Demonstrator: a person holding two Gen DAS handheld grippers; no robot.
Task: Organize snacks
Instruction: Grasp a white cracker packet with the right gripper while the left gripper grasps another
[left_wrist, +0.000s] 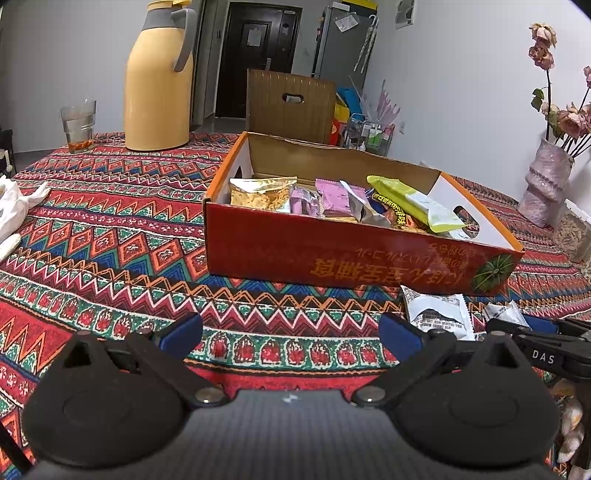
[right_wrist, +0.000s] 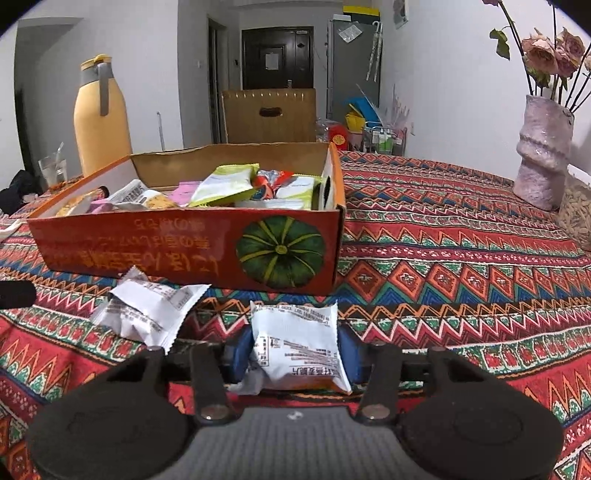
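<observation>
A red cardboard box (left_wrist: 332, 254) printed with a green pumpkin (right_wrist: 280, 251) sits on the patterned tablecloth and holds several snack packets, among them purple (left_wrist: 334, 199) and green-white (right_wrist: 225, 182) ones. In front of the box my right gripper (right_wrist: 293, 350) is shut on a white snack packet (right_wrist: 295, 339), with a blue pad pressing on each side. A second crumpled white packet (right_wrist: 147, 310) lies just to its left. My left gripper (left_wrist: 291, 332) is open over bare cloth with nothing between its blue pads. The white packets (left_wrist: 439, 314) lie to its right.
A yellow thermos jug (left_wrist: 159, 85) and a glass (left_wrist: 78, 125) stand at the table's far left. A pink vase of flowers (right_wrist: 543, 162) and a jar (right_wrist: 576, 214) stand at the right edge. White cloth (left_wrist: 14, 206) lies at the left. A wooden chair back (right_wrist: 269, 114) rises behind the box.
</observation>
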